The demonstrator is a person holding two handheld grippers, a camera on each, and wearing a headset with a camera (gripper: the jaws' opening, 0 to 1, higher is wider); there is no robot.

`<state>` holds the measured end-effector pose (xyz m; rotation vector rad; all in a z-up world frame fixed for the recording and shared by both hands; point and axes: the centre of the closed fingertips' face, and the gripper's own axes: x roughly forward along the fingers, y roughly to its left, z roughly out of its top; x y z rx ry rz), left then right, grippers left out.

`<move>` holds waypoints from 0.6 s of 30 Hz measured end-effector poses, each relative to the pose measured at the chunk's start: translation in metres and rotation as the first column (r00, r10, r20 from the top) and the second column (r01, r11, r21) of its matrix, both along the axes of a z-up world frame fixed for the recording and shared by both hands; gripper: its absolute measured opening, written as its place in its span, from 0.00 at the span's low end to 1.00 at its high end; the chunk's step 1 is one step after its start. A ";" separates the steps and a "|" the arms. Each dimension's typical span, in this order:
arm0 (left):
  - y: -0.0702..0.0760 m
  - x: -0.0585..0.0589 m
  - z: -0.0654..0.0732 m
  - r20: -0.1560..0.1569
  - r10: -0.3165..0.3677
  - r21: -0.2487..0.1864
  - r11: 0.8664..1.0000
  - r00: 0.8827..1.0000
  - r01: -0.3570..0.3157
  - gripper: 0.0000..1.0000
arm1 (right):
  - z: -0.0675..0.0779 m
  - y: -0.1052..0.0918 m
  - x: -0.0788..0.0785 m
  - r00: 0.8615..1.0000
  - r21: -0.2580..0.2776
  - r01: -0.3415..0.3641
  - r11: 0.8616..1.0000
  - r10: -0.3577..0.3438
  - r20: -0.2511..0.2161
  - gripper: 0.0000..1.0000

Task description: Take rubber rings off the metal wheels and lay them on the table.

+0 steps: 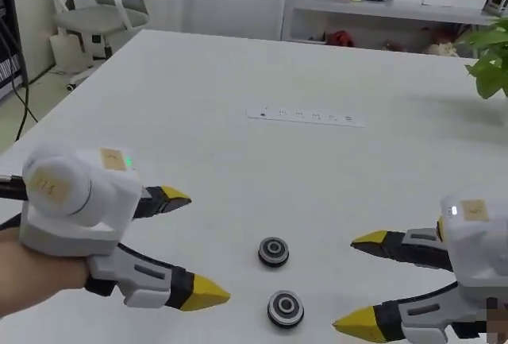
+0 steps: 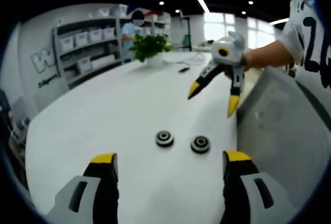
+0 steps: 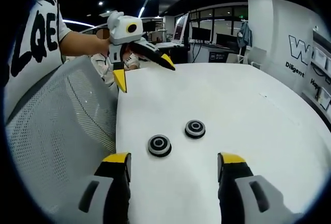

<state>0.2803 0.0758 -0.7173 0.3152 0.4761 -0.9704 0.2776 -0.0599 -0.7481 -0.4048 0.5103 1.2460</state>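
**A:** Where are the wheels?

**B:** The far wheel point(image 1: 274, 252) and the near wheel point(image 1: 285, 309) lie flat on the white counter point(image 1: 238, 161), near each other, between the left tongs point(image 1: 205, 247) and the right tongs point(image 1: 347, 282). Both tongs are spread wide and hold nothing.

**A:** How will the rubber rings point(image 1: 286, 323) handle?

**B:** Soft and stretchy, I'd guess, over small hard metal that may skid. Pin a wheel with one pair and pinch the dark outer band at its edge.
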 end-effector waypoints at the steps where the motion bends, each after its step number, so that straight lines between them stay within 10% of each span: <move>1: -0.001 0.000 -0.001 -0.004 -0.001 -0.001 1.000 1.000 0.001 0.84 | -0.001 0.001 0.000 1.000 -0.001 -0.003 1.000 0.003 -0.001 0.66; 18: -0.009 0.005 -0.011 -0.037 -0.023 0.006 1.000 0.999 0.023 0.80 | -0.014 0.011 0.001 0.999 -0.013 -0.047 0.999 0.047 -0.028 0.63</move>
